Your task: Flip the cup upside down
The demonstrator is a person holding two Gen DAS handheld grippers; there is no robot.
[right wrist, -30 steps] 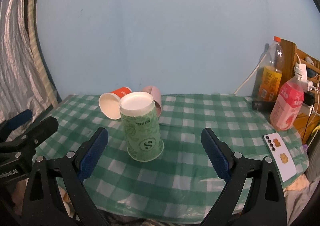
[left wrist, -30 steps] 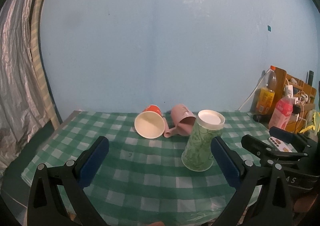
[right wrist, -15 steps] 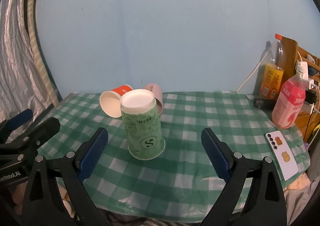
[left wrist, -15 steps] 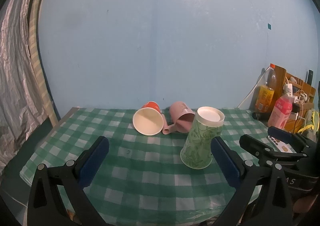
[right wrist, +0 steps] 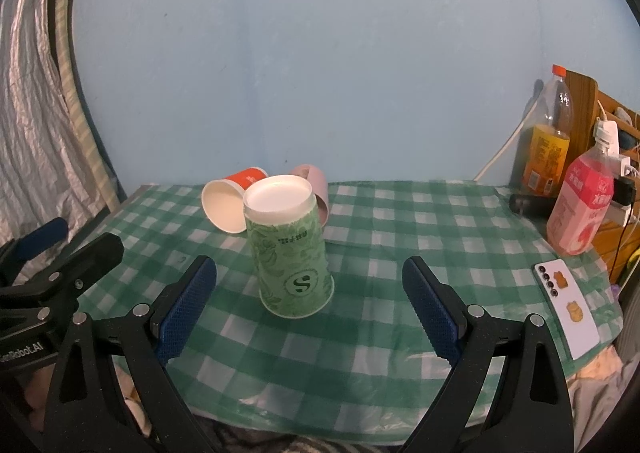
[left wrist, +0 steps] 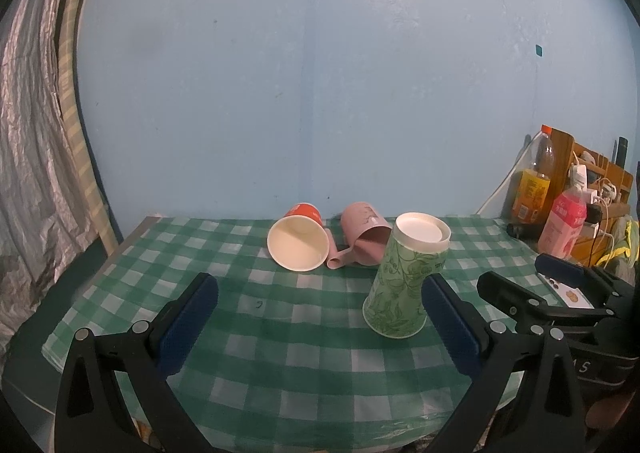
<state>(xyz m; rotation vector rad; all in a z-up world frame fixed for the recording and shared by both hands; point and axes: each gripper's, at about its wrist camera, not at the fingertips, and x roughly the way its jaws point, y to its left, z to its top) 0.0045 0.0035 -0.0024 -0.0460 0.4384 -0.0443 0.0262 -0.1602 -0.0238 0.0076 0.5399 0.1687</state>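
Standing inverted: green cup (right wrist: 291, 253) | between, untouched: right gripper (right wrist: 310, 309) fingers

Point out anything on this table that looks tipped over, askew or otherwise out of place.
Two cups lie on their sides at the back of the checked tablecloth: the orange paper cup, mouth toward the camera, and the pink mug beside it. The green paper cup stands mouth-down. Nothing looks spilled.

Your green leaf-print paper cup (right wrist: 291, 251) stands mouth-down, white base up, between and ahead of right tongs (right wrist: 310, 311).
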